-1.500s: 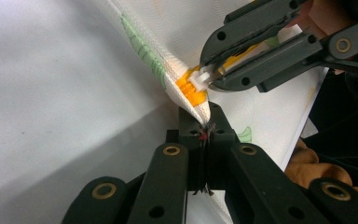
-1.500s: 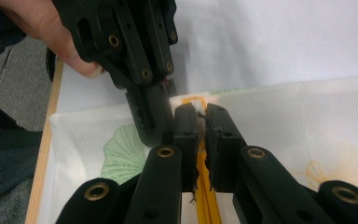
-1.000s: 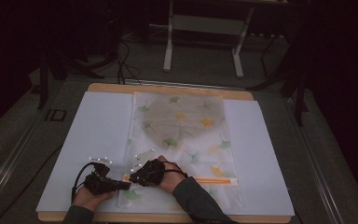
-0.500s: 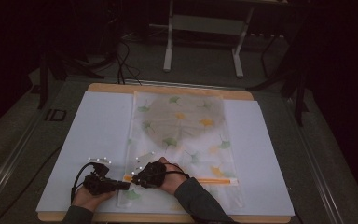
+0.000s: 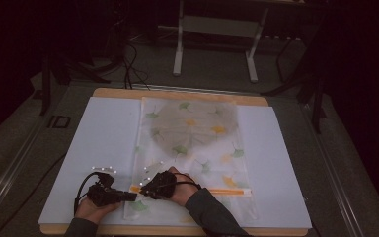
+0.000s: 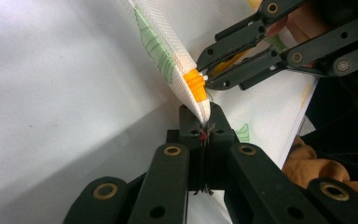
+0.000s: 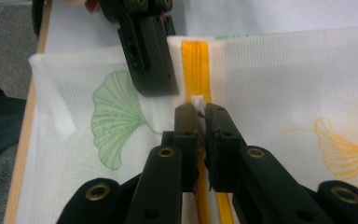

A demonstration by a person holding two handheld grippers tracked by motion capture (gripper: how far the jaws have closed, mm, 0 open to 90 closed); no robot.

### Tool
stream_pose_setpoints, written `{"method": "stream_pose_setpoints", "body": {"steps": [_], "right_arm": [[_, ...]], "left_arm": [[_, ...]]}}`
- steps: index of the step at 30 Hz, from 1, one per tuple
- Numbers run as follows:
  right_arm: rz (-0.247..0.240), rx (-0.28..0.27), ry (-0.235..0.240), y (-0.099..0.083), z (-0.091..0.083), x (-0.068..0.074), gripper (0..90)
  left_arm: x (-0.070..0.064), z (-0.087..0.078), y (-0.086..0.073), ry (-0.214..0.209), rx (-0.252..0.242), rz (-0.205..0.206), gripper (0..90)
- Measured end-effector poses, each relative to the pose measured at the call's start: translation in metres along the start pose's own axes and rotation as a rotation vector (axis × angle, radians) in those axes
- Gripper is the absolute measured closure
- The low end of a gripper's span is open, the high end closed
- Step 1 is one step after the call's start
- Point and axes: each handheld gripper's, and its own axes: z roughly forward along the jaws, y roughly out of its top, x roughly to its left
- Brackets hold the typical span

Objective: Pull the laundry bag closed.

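A white mesh bag (image 5: 192, 143) printed with green and yellow ginkgo leaves lies flat on the white mat, and a grey round shape shows through its far half. An orange zipper (image 5: 227, 191) runs across its near end. My left gripper (image 5: 131, 196) is shut on the bag's left edge (image 6: 168, 42), just beside the orange zipper end (image 6: 194, 86), and lifts the fabric a little. My right gripper (image 7: 198, 114) is shut on the small white zipper pull (image 7: 197, 101) on the orange zipper (image 7: 196, 65). The two grippers' tips nearly touch.
The white mat (image 5: 103, 143) covers a wooden table (image 5: 177, 94) whose edge shows at the front and back. A small dark frame (image 5: 59, 121) lies on the floor-level surface to the left. Metal legs of another stand (image 5: 214, 44) rise behind the table.
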Motion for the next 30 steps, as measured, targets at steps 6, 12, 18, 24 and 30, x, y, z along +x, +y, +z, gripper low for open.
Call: {"method": "stream_pose_setpoints", "body": {"steps": [6,12,18,24,30], "right_arm": [[-0.004,0.008,-0.011,-0.002,-0.001,0.001,84.2],[-0.003,0.015,-0.017,-0.005,-0.004,0.000,84.2],[-0.010,0.023,-0.028,-0.007,-0.007,0.001,84.2],[-0.008,0.029,-0.035,-0.011,-0.010,0.001,84.2],[-0.015,0.037,-0.042,-0.014,-0.014,0.001,84.2]], "left_arm": [[0.001,-0.002,0.000,-0.001,-0.002,0.002,88.5],[0.001,-0.002,0.000,-0.002,-0.007,0.003,88.5],[0.001,-0.003,-0.001,-0.002,-0.008,0.005,88.5],[0.001,-0.003,-0.001,0.001,-0.010,0.006,88.5],[0.001,-0.003,-0.001,0.002,-0.009,0.009,88.5]]}}
